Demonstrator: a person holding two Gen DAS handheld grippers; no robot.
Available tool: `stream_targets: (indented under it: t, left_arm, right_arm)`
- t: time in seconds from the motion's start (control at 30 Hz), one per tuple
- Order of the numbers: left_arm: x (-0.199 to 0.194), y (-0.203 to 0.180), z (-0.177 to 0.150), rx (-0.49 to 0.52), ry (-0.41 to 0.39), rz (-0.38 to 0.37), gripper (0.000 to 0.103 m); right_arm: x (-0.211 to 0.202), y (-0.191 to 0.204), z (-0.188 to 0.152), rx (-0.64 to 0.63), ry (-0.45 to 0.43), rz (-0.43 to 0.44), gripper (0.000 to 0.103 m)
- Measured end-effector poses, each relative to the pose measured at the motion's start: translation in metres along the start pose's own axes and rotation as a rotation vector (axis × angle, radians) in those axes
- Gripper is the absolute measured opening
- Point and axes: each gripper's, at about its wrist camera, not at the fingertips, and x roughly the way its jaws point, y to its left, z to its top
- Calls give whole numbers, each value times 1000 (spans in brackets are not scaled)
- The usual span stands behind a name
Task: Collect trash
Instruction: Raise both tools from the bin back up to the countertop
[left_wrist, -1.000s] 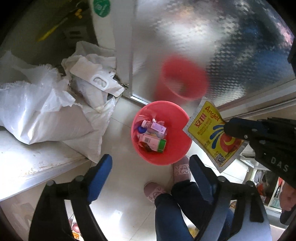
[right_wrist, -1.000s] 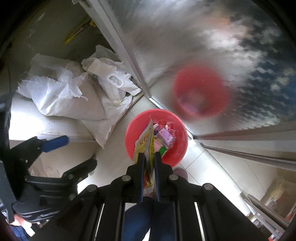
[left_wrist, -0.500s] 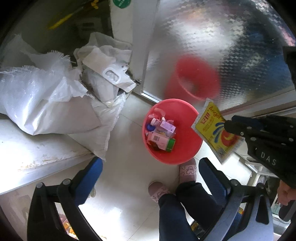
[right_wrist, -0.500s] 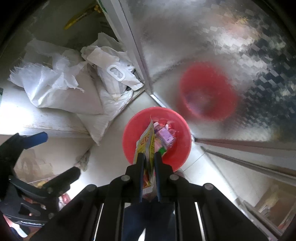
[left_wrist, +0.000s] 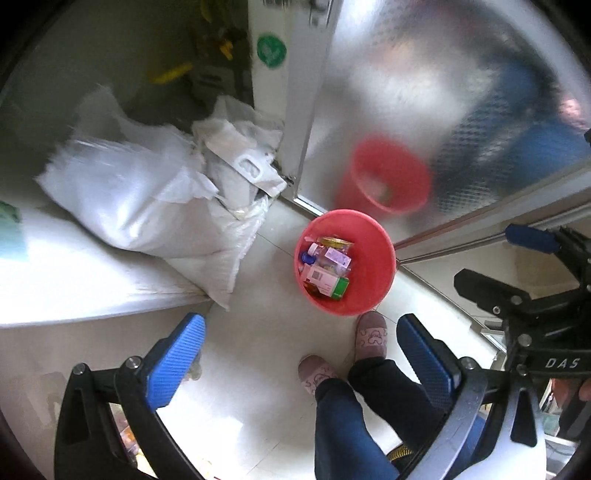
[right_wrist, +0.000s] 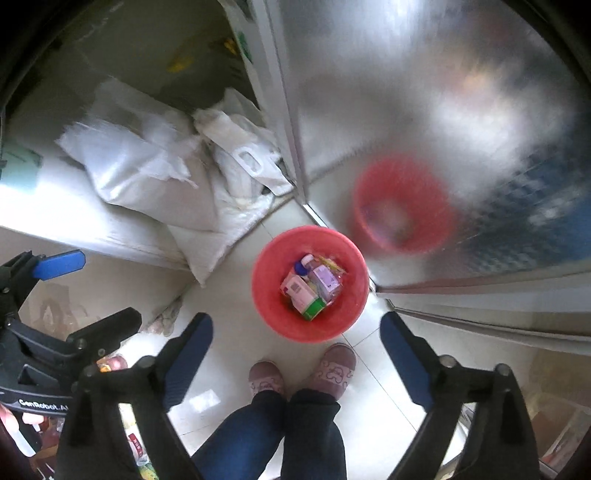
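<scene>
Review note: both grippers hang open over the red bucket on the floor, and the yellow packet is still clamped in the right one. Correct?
Not quite. The right gripper holds nothing, its jaws opening; the right wrist view shows the yellow packet lying inside the red bucket. The left gripper is open too.

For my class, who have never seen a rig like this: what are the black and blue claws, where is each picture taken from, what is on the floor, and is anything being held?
There is no robot: a person holds a two-finger gripper in each hand, each carrying a camera looking down its fingers. One view shows the left gripper, the other the right gripper. On the floor stands a red bucket holding trash such as small bottles and a box, beside white sacks and the person's slippers. The left gripper is open and empty; the right's jaws are opening with nothing between them.
</scene>
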Motion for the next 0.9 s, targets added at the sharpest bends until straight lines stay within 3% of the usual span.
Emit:
stream_targets:
  t: [0.1,0.47,0.9]
  left_arm:
    - [-44,3,-3,-6,-20,21,103]
    - [-197,1,6,-34,-169,21,103]
    - [-297,-17,58,57,-319,-17,103]
  right_arm:
    - [-37,10,0,-34,-41,19,102]
    - [-182,37,13,-63,-189,40,102]
    - [-288,22,46,-23,-353,-13,102]
